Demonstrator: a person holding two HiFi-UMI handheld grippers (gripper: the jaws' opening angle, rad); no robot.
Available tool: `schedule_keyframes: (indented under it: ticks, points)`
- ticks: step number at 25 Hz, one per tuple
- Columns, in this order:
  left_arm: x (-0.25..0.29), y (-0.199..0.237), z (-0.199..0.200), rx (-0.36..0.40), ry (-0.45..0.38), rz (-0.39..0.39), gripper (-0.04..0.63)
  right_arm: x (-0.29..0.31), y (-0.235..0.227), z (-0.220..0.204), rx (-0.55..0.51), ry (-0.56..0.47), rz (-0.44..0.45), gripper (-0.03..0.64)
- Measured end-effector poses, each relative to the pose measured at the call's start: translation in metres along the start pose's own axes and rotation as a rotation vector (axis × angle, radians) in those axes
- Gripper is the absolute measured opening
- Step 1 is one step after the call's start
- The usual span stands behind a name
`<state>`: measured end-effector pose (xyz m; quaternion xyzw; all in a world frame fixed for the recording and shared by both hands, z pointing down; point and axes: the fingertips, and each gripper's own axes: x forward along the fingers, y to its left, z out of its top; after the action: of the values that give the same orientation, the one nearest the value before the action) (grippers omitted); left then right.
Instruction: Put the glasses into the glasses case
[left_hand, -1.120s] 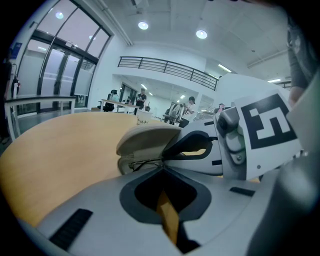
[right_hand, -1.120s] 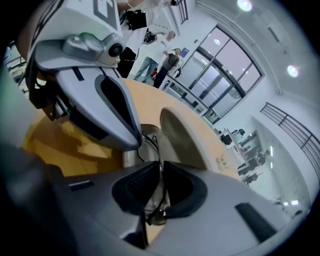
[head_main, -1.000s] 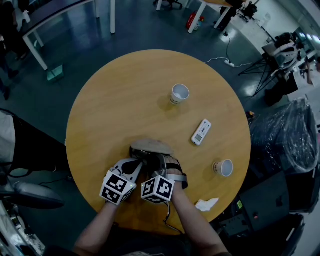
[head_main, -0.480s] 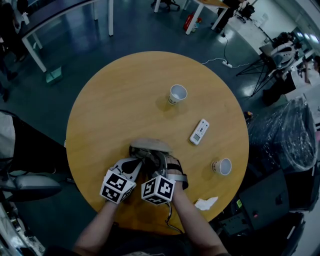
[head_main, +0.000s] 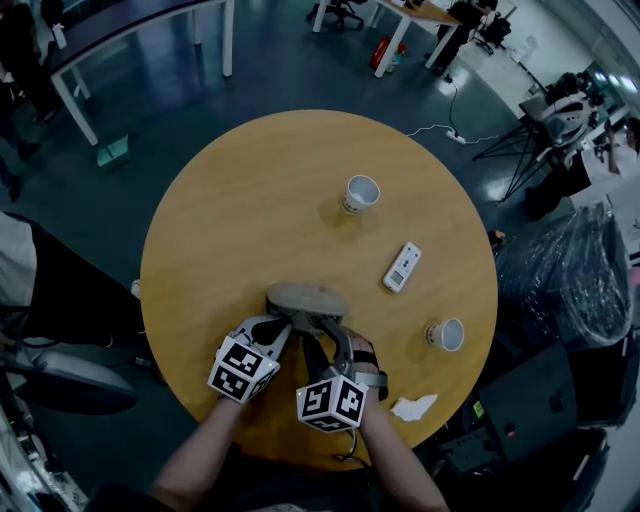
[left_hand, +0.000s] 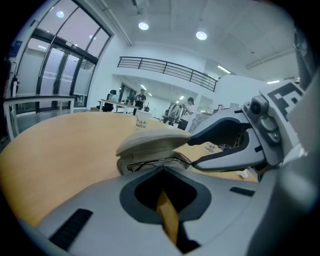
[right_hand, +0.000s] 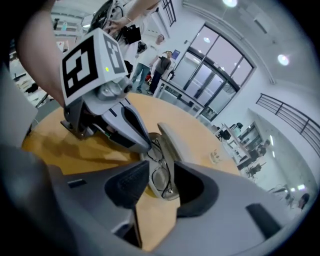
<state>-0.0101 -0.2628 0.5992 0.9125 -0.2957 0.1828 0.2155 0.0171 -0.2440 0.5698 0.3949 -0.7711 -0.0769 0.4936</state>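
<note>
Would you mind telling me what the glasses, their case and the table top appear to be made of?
Glasses: thin dark wire rims around clear lenses, so probably metal.
Case: smooth, matte, pale shell holding its clamshell shape; hard plastic or leatherette, I cannot tell.
Table top: even, warm wood-toned surface with soft sheen, likely laminate or veneer.

— Do the glasses (right_hand: 161, 179) show in the head view?
— No, the lid of the glasses case (head_main: 305, 296) and the right gripper (head_main: 325, 340) cover them.
— And in the left gripper view?
— Only a rim; the left gripper (left_hand: 162, 169) hides the rest with its own body. The print on the remote (head_main: 402, 267) is too small to read.
</note>
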Motion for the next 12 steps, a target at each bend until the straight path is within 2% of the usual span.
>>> schedule_keyframes:
  ticks: [3, 6, 12]
  points:
    - [0.001, 0.001, 0.002, 0.004, -0.019, -0.006, 0.006, -0.01, -0.001, 0.0, 0.027, -0.021, -0.029, 0.141]
    - [-0.003, 0.002, 0.002, -0.025, -0.052, 0.0, 0.006, -0.02, -0.001, -0.001, 0.053, -0.045, -0.038, 0.141]
    - [-0.043, 0.0, 0.014, -0.062, -0.164, 0.101, 0.006, -0.064, -0.014, 0.004, 0.098, -0.178, -0.121, 0.141]
